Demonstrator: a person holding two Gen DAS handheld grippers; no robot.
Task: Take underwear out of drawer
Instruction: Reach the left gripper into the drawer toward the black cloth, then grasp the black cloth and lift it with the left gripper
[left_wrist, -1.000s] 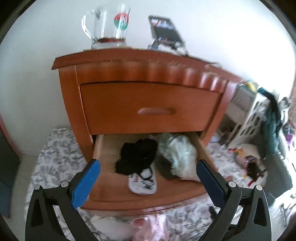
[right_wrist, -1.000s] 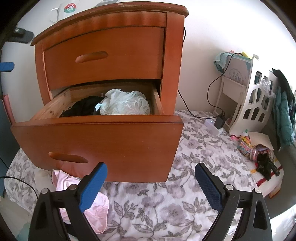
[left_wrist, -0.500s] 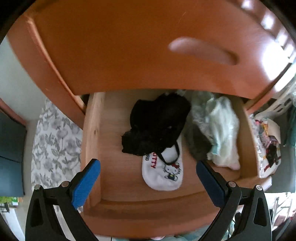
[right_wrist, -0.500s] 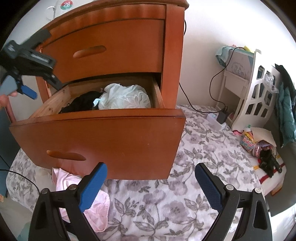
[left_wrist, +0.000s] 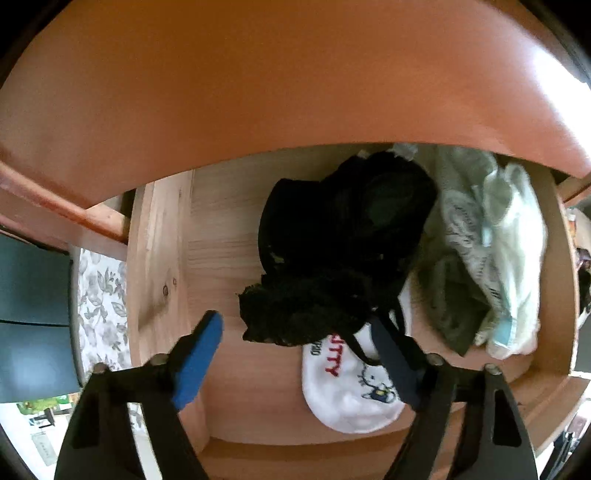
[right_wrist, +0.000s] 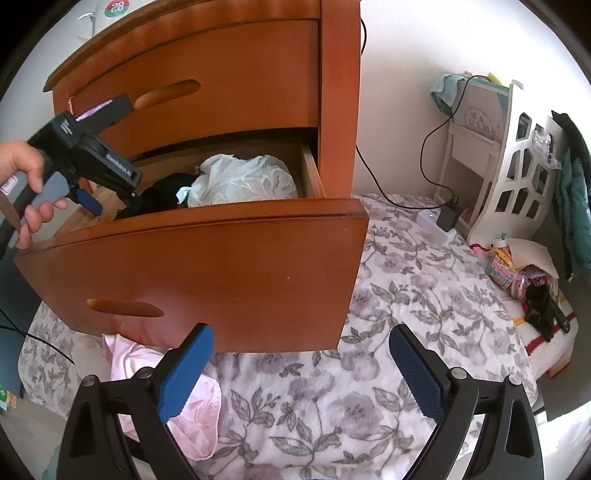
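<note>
The left gripper (left_wrist: 295, 339), black-framed with blue pads, is seen lowered into the pulled-out lower drawer (left_wrist: 159, 258) of a reddish-brown wooden nightstand (right_wrist: 221, 92), its jaws spread wide and nothing held. A crumpled black lace piece of underwear (left_wrist: 332, 258) lies in the middle of the drawer floor, its near edge set between the two fingers; the right finger is placed against the garment's black strap, while the left finger (left_wrist: 199, 354) is kept apart from the fabric over bare wood near the drawer's left wall. A white cartoon-printed garment with red lettering (left_wrist: 343, 398) is partly covered by the black piece, toward the drawer's front edge. A pale mint lace bundle (left_wrist: 495, 251) is heaped along the right wall.

From the right wrist camera, a hand (right_wrist: 26, 192) is shown gripping the left tool's handle above the drawer's left front corner. The right gripper (right_wrist: 301, 369) is held wide apart and empty, low in front of the drawer face, over a grey floral-print blanket (right_wrist: 406, 332); a pink cloth (right_wrist: 166, 387) is seen lying beneath the drawer's front.
</note>
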